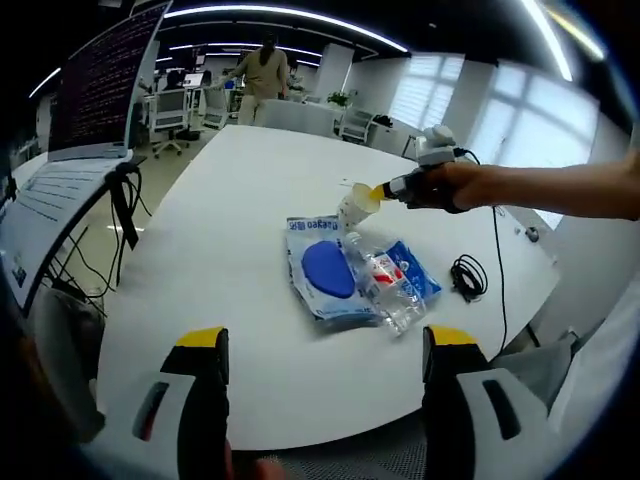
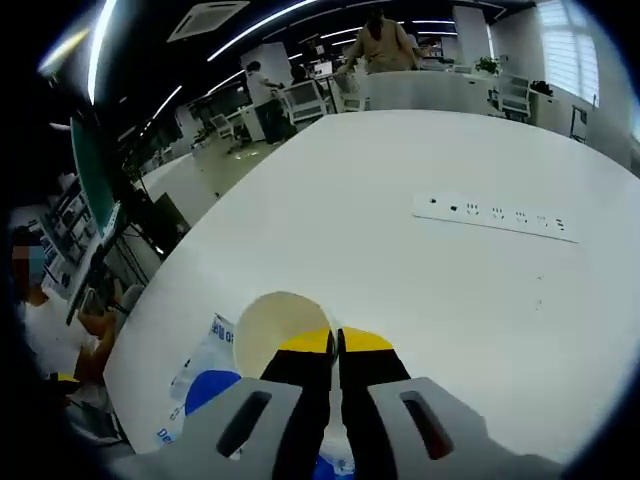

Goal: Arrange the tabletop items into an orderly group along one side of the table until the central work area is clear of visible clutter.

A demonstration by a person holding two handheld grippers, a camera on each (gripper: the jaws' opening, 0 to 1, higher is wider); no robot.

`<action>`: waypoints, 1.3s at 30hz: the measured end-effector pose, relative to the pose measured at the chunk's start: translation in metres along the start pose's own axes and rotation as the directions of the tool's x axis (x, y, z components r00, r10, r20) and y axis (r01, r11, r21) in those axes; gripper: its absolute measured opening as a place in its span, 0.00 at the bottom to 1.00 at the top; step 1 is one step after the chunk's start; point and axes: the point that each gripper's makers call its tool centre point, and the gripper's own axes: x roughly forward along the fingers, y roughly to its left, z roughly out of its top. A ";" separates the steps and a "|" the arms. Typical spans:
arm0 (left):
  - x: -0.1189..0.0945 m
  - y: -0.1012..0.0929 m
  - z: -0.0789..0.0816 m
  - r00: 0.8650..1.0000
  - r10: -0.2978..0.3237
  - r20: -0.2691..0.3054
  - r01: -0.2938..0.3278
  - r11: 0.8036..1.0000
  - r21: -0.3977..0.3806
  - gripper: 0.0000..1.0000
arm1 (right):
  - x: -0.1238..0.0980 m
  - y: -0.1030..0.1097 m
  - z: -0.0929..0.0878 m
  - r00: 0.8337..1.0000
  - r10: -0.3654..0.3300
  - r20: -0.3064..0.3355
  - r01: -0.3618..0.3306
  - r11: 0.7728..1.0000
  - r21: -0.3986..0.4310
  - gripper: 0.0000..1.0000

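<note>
Where the white table (image 1: pixel 230 260) widens toward the near edge, a blue and clear plastic pack (image 1: pixel 335 270) lies flat, with a clear bottle (image 1: pixel 385 285) bearing a red label lying across its right part. Just beyond them a pale paper cup (image 1: pixel 357 205) is held up off the tabletop, tilted, its rim pinched by the right gripper (image 1: pixel 385 190), which comes in from the right in the left gripper view with a hand (image 1: pixel 445 185) and forearm behind it. In the right gripper view the right gripper's (image 2: pixel 335 345) yellow-tipped jaws stand nearly together, clamped on the cup's (image 2: pixel 275 335) near rim, the cup's open mouth facing the camera and the pack (image 2: pixel 205 385) showing below and left of it. The left gripper (image 1: pixel 325 350) hangs over the near edge of the table, its jaws spread wide with nothing between them, well apart from the pack. A coiled black cable (image 1: pixel 468 275) lies to the right of the pack, near the table's edge. A white power strip (image 2: pixel 495 217) lies farther out on the table (image 2: pixel 400 160). A monitor (image 1: pixel 100 85) stands at the left, and a person (image 1: pixel 262 75) stands at the far end of the room.
</note>
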 end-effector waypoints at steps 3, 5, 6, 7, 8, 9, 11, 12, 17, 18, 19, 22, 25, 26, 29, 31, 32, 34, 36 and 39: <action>-0.001 0.001 -0.001 1.000 0.004 -0.002 -0.004 1.000 -0.001 0.81 | 0.002 0.003 0.002 1.000 0.000 -0.002 0.000 1.000 -0.004 0.00; -0.002 0.002 0.000 1.000 0.007 0.000 -0.007 1.000 -0.003 0.81 | 0.006 0.002 0.005 1.000 -0.003 -0.003 0.003 1.000 -0.006 0.00; -0.001 0.002 0.000 1.000 0.008 0.001 -0.008 1.000 -0.003 0.81 | 0.007 0.002 0.006 1.000 -0.006 -0.002 0.006 1.000 -0.007 0.00; -0.002 0.003 0.001 1.000 0.008 0.001 -0.008 1.000 -0.003 0.81 | 0.004 0.004 0.005 1.000 -0.005 -0.002 0.005 1.000 -0.006 0.00; -0.002 0.003 0.001 1.000 0.009 0.001 -0.009 1.000 -0.003 0.81 | 0.005 0.005 0.006 1.000 -0.006 -0.002 0.006 1.000 -0.003 0.00; -0.002 0.003 0.001 1.000 0.009 0.001 -0.009 1.000 -0.003 0.81 | 0.005 0.005 0.006 1.000 -0.006 -0.003 0.006 1.000 -0.003 0.00; -0.002 0.003 0.001 1.000 0.010 0.001 -0.010 1.000 -0.004 0.81 | 0.008 0.003 0.007 1.000 -0.013 -0.007 0.013 1.000 -0.006 0.00; -0.002 0.003 0.001 1.000 0.010 0.001 -0.010 1.000 -0.004 0.81 | 0.008 0.003 0.007 1.000 -0.013 -0.009 0.013 1.000 -0.009 0.00; -0.002 0.003 0.001 1.000 0.010 0.000 -0.010 1.000 -0.005 0.81 | 0.013 -0.001 0.011 1.000 -0.015 -0.008 0.015 1.000 -0.014 0.00; -0.002 0.003 0.001 1.000 0.011 0.001 -0.011 1.000 -0.005 0.81 | 0.014 -0.002 0.012 1.000 -0.020 -0.006 0.020 1.000 -0.020 0.01; -0.002 0.003 0.001 1.000 0.011 0.002 -0.011 1.000 -0.006 0.81 | 0.010 -0.001 0.013 1.000 -0.030 0.004 0.030 0.999 -0.039 0.01; -0.002 0.004 0.002 1.000 0.012 0.003 -0.012 1.000 -0.005 0.81 | 0.008 -0.001 0.016 0.999 -0.032 0.016 0.033 0.998 -0.045 0.03; -0.002 0.004 0.003 1.000 0.012 0.004 -0.012 1.000 -0.003 0.81 | 0.003 0.003 0.018 0.999 -0.025 0.022 0.026 0.998 -0.049 0.03; -0.002 0.004 0.002 1.000 0.012 0.004 -0.012 1.000 -0.003 0.81 | 0.003 0.002 0.019 0.999 -0.024 0.022 0.025 0.998 -0.051 0.04; -0.003 0.004 0.002 1.000 0.013 0.005 -0.013 1.000 -0.004 0.81 | 0.004 -0.001 0.021 0.999 -0.024 0.026 0.025 0.998 -0.055 0.04; -0.003 0.003 0.002 1.000 0.013 0.007 -0.013 1.000 -0.006 0.81 | 0.002 -0.002 0.023 0.999 -0.020 0.031 0.022 0.998 -0.057 0.05; -0.003 0.003 0.002 1.000 0.013 0.007 -0.013 1.000 -0.005 0.81 | 0.001 -0.002 0.024 0.999 -0.019 0.034 0.021 0.998 -0.060 0.05; -0.002 0.002 0.002 1.000 0.011 0.008 -0.011 1.000 -0.005 0.81 | -0.004 -0.001 0.026 0.999 -0.012 0.042 0.015 0.997 -0.072 0.05; -0.001 0.001 0.002 1.000 0.009 0.008 -0.009 1.000 -0.005 0.81 | -0.005 -0.002 0.027 0.999 -0.008 0.047 0.012 0.997 -0.081 0.06; 0.000 -0.003 0.003 1.000 0.003 0.008 -0.003 1.000 0.002 0.81 | -0.011 -0.005 0.031 0.998 -0.011 0.056 0.016 0.994 -0.104 0.06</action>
